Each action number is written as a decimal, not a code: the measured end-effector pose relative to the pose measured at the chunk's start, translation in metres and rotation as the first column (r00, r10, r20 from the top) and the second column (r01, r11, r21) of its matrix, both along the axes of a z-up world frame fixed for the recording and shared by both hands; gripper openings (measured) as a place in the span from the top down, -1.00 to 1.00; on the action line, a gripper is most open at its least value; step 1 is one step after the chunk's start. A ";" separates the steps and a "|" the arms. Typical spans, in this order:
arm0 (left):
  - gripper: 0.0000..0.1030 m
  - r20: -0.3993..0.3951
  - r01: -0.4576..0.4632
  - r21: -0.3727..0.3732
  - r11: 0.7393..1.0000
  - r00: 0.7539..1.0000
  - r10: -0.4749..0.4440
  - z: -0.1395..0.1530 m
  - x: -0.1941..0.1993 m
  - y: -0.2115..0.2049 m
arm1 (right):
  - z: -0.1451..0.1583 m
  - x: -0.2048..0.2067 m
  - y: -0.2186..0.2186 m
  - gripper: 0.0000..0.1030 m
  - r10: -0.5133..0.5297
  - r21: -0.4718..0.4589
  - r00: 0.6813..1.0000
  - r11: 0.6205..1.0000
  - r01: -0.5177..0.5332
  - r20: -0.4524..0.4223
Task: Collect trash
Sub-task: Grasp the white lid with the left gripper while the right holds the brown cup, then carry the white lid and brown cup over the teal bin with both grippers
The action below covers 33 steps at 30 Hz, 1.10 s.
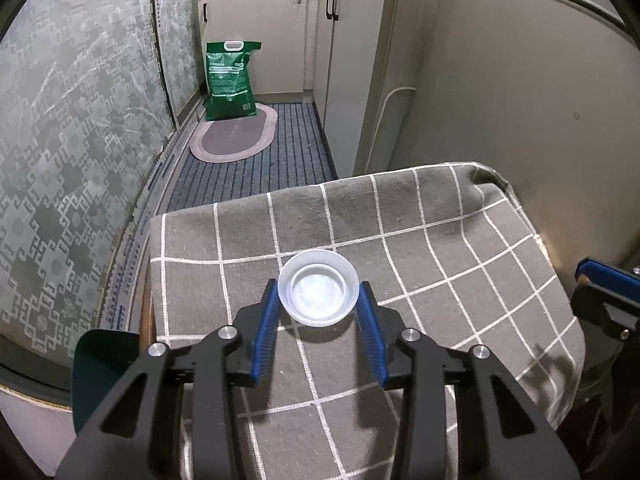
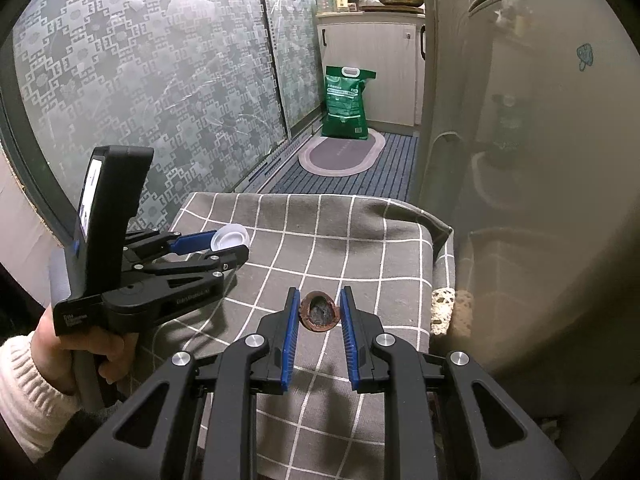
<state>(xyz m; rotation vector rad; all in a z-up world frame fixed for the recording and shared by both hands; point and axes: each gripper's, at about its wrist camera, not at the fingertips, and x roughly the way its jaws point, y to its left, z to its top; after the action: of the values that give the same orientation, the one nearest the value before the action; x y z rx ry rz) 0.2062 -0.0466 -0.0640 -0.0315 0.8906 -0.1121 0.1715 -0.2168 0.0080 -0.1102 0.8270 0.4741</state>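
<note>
A small translucent plastic cup [image 1: 319,287] sits mouth-up between the blue pads of my left gripper [image 1: 319,286], which touch its sides; the gripper is shut on it. The cup is over a grey checked cloth [image 1: 420,240] covering a low table. In the right wrist view the same cup [image 2: 230,236] shows tilted in the left gripper [image 2: 228,246], held by a hand in a white sleeve. My right gripper [image 2: 320,308] is shut on a brown walnut shell half [image 2: 320,312], just above the cloth [image 2: 340,232]. Its blue finger shows at the left view's right edge [image 1: 608,280].
Patterned frosted glass doors [image 1: 80,140] run along the left. A green sack [image 1: 230,80] and an oval mat [image 1: 236,136] lie on the striped floor beyond the table. White cabinets [image 1: 352,60] and a pale appliance [image 2: 540,160] stand right. A dark green object [image 1: 104,368] sits at the table's left.
</note>
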 end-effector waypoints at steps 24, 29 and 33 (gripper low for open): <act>0.19 0.055 -0.064 -0.137 0.988 0.996 0.072 0.038 -0.040 0.089 | 0.004 0.002 0.066 0.61 0.099 -0.035 0.995 0.994 -0.099 -0.006; 0.19 0.047 -0.090 -0.129 0.988 0.994 0.097 0.037 -0.045 0.116 | 0.007 0.002 0.090 0.61 0.129 -0.033 0.992 0.991 -0.129 -0.004; 0.19 0.029 -0.114 -0.113 0.987 0.993 0.118 0.029 -0.052 0.139 | 0.010 0.001 0.110 0.61 0.156 -0.027 0.988 0.987 -0.156 0.002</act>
<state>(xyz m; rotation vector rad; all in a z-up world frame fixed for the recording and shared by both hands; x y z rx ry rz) 0.1543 0.0927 -0.0350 -0.1847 0.8444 -0.0538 0.1728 -0.1068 0.0181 -0.2014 0.8246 0.6103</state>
